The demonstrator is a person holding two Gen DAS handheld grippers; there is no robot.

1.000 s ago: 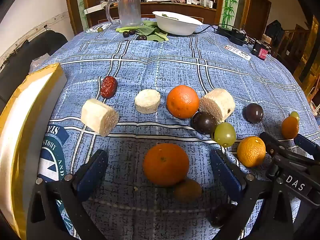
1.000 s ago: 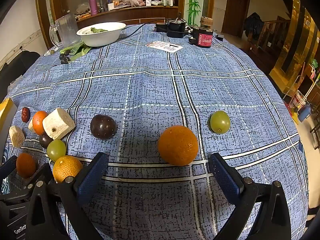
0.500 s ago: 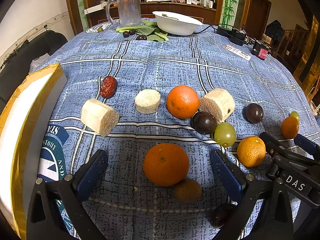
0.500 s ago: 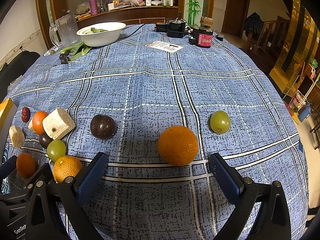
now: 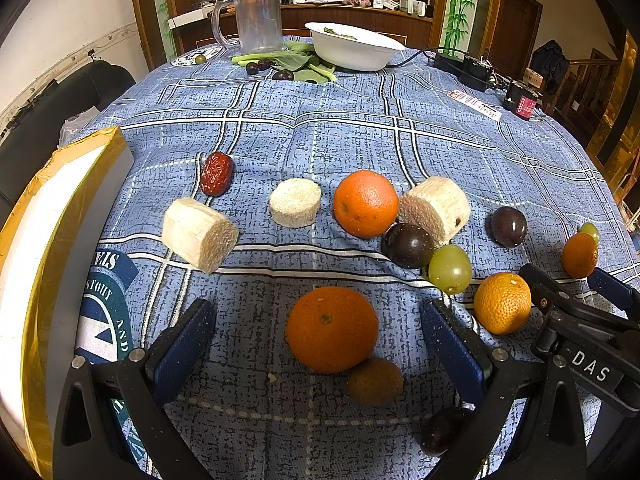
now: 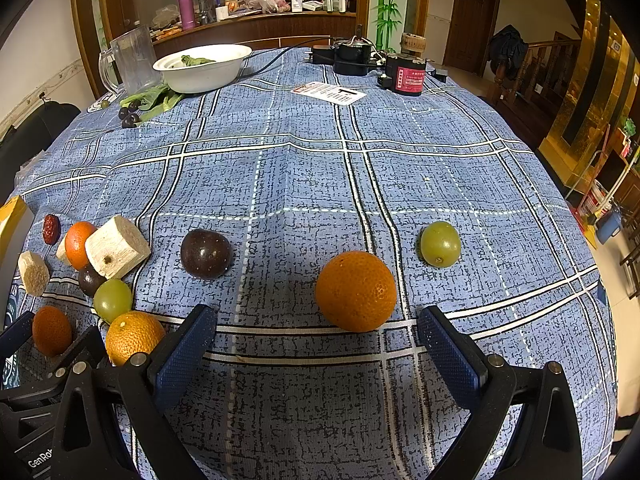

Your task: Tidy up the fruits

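Observation:
Fruit is scattered over a blue checked tablecloth. My left gripper is open, with an orange lying between its fingers and a brown kiwi just behind it. Farther off lie another orange, pale cane chunks, a red date, dark plums and a green grape. My right gripper is open too, just short of an orange. A green grape lies to its right and a dark plum to its left.
A gold-edged box stands at the left edge. At the far side are a white bowl, a clear jug, green leaves and black electrical gear. The right gripper's body shows beside a small orange.

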